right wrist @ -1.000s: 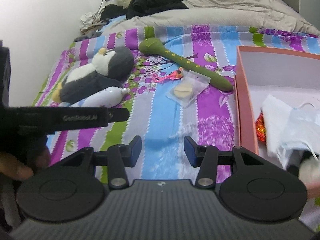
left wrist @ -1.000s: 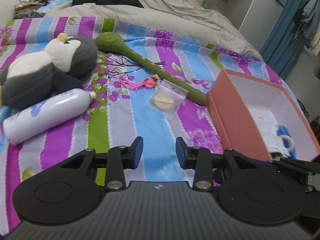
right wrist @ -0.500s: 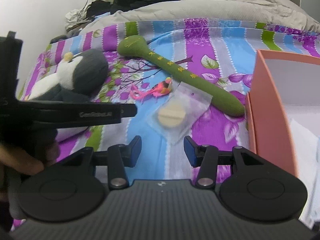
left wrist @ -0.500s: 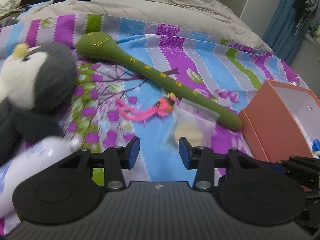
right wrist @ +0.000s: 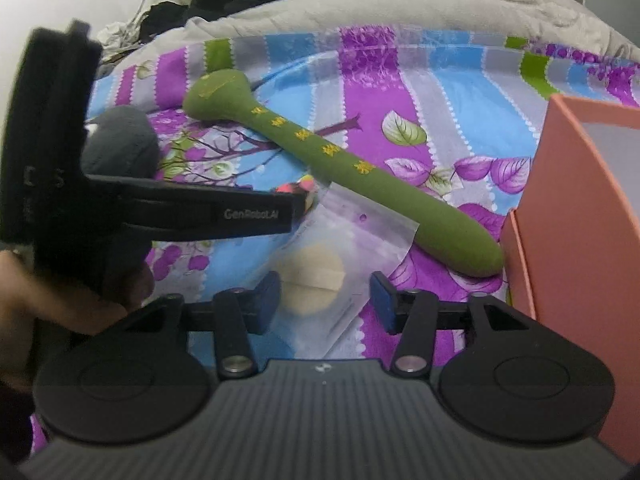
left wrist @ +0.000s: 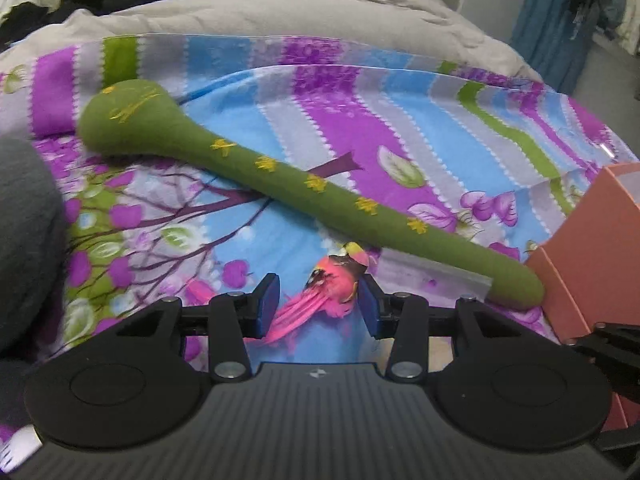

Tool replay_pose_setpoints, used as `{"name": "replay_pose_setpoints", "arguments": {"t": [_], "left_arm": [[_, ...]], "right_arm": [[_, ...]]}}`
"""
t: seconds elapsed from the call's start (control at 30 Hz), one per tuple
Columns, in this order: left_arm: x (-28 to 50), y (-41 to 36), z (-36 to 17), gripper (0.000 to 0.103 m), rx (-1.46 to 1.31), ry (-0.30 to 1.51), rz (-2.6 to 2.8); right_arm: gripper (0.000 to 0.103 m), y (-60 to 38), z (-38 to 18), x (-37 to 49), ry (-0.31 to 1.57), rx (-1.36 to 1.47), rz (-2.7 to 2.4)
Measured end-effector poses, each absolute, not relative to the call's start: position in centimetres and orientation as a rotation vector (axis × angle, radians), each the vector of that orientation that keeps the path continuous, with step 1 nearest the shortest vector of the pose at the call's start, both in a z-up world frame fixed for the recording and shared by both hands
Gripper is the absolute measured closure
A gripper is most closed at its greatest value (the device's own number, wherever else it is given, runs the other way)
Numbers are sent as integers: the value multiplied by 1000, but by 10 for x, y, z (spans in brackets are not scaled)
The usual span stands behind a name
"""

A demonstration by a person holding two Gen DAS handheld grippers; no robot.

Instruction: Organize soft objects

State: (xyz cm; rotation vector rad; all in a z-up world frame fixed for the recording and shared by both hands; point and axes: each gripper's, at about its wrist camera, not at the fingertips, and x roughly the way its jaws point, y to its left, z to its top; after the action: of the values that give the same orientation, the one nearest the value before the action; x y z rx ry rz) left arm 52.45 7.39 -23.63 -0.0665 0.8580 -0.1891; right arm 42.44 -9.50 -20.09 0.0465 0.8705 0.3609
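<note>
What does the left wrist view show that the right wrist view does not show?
Only the left wrist view shows the full pink feathered bird lying between the open left gripper fingers, and blue curtains behind the bed.

Only the right wrist view shows the clear bag with a beige round pad ahead of the open right gripper, and a hand holding the other gripper.

Both show the green plush stick, the striped bedsheet and the orange box.

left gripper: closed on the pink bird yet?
Open. The left gripper straddles the pink feathered bird, which lies on the bedspread; gaps show beside both pads.
</note>
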Motion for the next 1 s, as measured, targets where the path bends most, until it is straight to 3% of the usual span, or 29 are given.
{"name": "replay_pose_setpoints", "arguments": {"t": [0.17, 0.27, 0.33, 0.63, 1.0], "left_arm": [[529, 64, -242, 54, -25, 865, -202], [527, 62, -244, 63, -20, 864, -202], [525, 61, -244, 71, -28, 864, -210], [512, 61, -231, 72, -36, 860, -176], [475, 70, -203, 72, -119, 864, -131]], "right_arm": [[44, -86, -214, 429, 901, 5, 382], [43, -83, -217, 427, 891, -13, 384], [48, -83, -217, 426, 889, -17, 393], [84, -85, -209, 420, 874, -30, 407], [92, -89, -189, 394, 866, -39, 433]]}}
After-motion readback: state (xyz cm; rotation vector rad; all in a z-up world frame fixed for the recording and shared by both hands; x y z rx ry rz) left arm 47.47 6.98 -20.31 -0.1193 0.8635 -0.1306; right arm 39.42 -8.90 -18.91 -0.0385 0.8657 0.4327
